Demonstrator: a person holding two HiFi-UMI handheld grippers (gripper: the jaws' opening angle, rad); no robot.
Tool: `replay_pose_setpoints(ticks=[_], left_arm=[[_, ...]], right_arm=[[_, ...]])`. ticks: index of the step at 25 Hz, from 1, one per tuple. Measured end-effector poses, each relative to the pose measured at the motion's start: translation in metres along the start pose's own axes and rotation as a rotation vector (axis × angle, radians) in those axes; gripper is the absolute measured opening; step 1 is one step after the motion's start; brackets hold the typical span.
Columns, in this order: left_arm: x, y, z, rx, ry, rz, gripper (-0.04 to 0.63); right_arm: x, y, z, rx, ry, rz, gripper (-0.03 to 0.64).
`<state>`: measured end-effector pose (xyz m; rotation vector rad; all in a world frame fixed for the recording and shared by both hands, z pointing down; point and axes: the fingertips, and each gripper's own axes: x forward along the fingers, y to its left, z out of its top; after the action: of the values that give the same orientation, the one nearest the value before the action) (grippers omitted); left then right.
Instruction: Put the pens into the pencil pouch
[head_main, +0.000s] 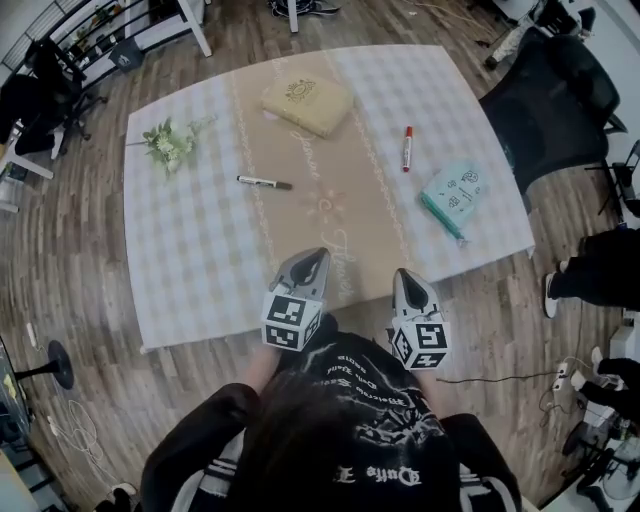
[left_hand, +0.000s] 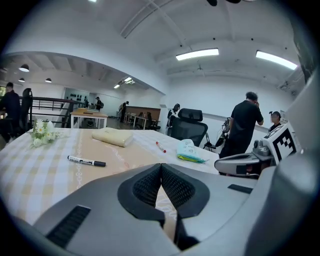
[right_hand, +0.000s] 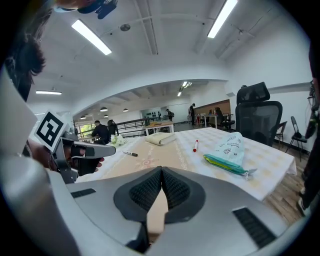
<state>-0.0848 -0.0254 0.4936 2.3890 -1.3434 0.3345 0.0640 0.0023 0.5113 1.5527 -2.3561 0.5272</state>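
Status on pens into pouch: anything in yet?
Done: nothing visible. The black pen and the red pen lie loose on the tablecloth, apart from the teal pouch. In hand: nothing; the left gripper and the right gripper are shut and empty at the tablecloth's near edge. Left: pick up both pens and put them in the pouch; whether its zip is open I cannot tell.

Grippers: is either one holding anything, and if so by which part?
Nothing is held. The left gripper and right gripper are both shut and empty; the black pen, red pen and teal pouch lie untouched on the table.
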Motion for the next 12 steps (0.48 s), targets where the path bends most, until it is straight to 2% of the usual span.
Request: replay_pose_setpoints(ticks=[4,8,12], left_arm=[[0.013,0.006,0.006,-0.017,0.013,-0.054,0.02],[0.021,0.007,0.01,0.003,0.023,-0.109,0.02],[0.028,0.01,0.009,0.0,0.03,-0.124,0.02]], right_arm=[[0.013,-0.004,0.009,0.006,-0.003,-0.035,0.009],[0.021,-0.006,0.011,0.034,-0.008,-0.072,0.009],[0.028,-0.019,0.015,0.021,-0.013,-0.129,0.011]])
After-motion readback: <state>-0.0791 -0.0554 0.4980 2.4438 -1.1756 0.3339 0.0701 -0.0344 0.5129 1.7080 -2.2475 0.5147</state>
